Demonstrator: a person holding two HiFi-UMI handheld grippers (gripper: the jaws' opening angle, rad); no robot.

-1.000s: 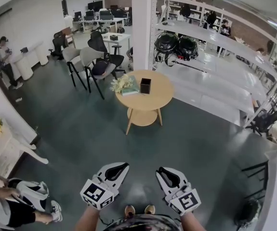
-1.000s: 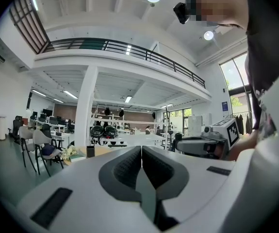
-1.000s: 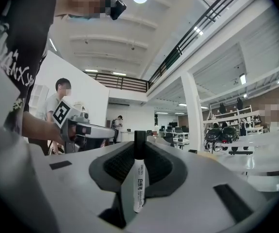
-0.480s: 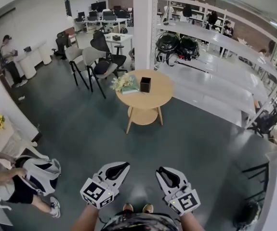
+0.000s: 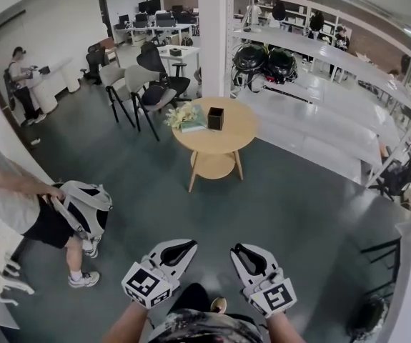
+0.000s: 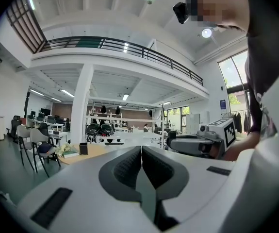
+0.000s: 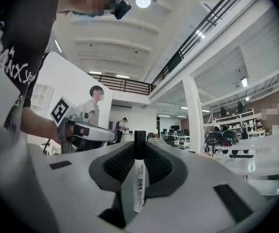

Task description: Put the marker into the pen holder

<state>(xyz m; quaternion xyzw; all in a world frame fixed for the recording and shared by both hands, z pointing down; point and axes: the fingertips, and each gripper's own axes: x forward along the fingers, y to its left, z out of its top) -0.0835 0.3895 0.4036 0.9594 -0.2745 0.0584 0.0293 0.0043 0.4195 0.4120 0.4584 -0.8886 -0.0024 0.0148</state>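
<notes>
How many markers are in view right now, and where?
1. The marker is clamped in the right gripper, cap pointing out. The left gripper is shut and empty. The pen holder is too far off to see inside.

Grey floor [image 5: 284, 199] — round wooden table [image 5: 238, 131]

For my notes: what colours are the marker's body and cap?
The marker has a white body and black cap; best in the right gripper view.
</notes>
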